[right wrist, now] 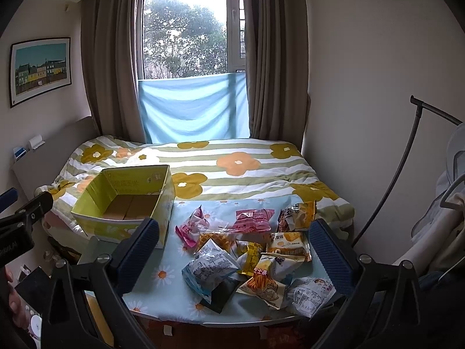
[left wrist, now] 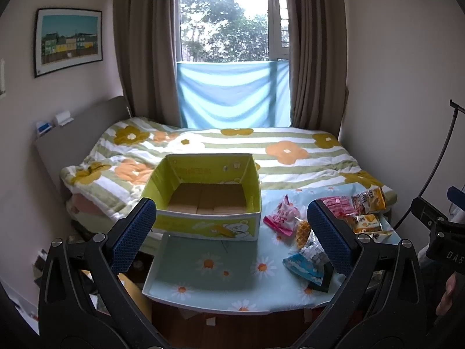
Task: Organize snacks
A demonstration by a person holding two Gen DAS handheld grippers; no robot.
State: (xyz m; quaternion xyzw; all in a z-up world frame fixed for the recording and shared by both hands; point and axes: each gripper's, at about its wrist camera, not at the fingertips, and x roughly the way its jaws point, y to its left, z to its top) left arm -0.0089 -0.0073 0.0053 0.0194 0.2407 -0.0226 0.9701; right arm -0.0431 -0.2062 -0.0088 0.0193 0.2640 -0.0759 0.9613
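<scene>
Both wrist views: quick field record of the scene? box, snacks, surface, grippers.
box: yellow-green cardboard box, open top, nothing inside, on the table's left part
snacks: loose pile of packets to the right of the box, all outside it
surface: small table with daisy-print cloth, set against a bed with a flowered blanket
left gripper: jaws wide apart, holding nothing, facing the box
right gripper: jaws wide apart, holding nothing, facing the pile
task state: no packet in the box yet
</scene>
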